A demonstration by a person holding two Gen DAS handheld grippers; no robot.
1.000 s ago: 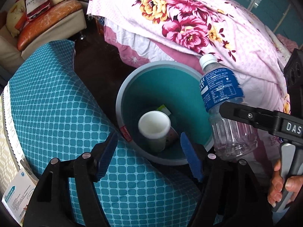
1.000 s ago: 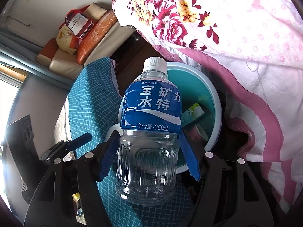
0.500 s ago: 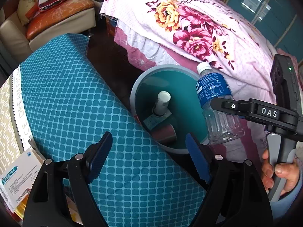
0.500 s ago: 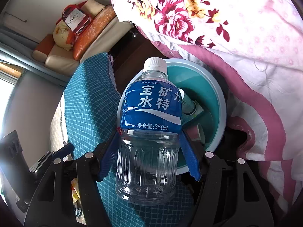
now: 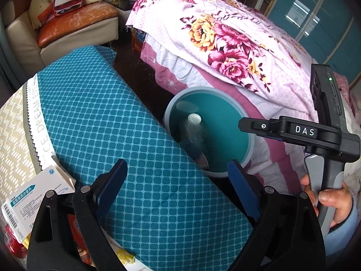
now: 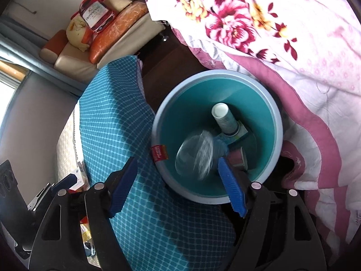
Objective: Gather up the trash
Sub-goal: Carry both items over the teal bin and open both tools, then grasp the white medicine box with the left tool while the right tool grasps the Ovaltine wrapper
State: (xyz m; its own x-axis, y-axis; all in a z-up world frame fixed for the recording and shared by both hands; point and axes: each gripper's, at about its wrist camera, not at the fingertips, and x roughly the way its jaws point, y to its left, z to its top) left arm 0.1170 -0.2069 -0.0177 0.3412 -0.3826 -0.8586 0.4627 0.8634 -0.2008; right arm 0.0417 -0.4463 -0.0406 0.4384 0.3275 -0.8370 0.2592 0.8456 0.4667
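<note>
Daylight from left window [image 6: 5,83]; fisheye-bent edges; bottle [image 6: 196,155] motion-blurred in bin.

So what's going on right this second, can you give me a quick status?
Both grippers open, left gripper and right gripper empty. Plastic water bottle blurred inside the teal trash bin. Nothing blocking the bin mouth.

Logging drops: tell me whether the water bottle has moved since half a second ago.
Yes. The water bottle left the right tongs, now open, and is a blur inside the teal bin, below its rim.
</note>
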